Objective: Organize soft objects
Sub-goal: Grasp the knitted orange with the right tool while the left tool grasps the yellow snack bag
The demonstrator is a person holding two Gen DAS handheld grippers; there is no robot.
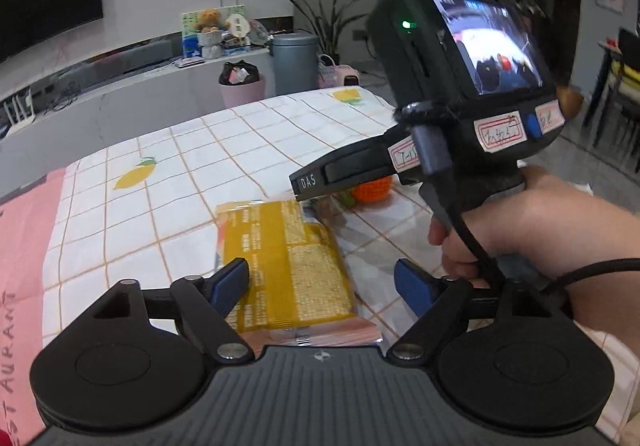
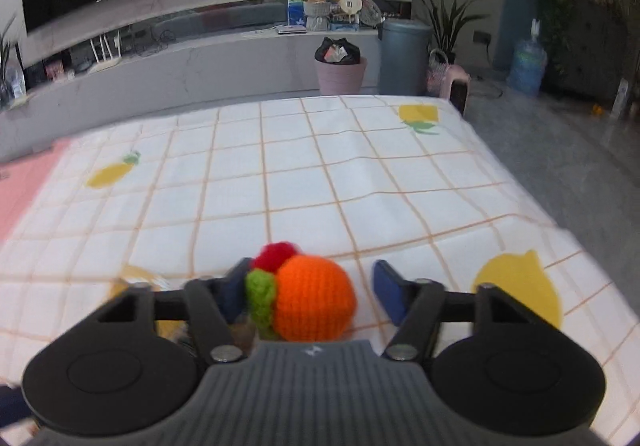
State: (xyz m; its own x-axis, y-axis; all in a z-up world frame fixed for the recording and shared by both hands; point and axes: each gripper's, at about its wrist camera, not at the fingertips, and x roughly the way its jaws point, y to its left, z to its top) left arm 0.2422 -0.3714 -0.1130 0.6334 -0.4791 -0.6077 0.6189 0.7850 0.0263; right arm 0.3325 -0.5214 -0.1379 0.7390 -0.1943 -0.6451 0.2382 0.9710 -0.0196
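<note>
Jaws on both grippers are spread, nothing clamped. Left gripper (image 1: 322, 280) straddles yellow snack pack (image 1: 286, 258) lying on checked tablecloth (image 1: 168, 181). Right gripper (image 2: 314, 288) has crochet orange (image 2: 314, 300) btwn its fingers, nearer the left one. Step, I'd judge: approach w/ both, pre-grasp. Next: squeeze gently, lift toward 12 o'clock.

Glossy crinkled plastic snack packet (image 1: 286, 258), fuzzy knitted yarn orange toy (image 2: 314, 298), smooth creased checked tablecloth (image 2: 320, 173), matt black plastic gripper arms
</note>
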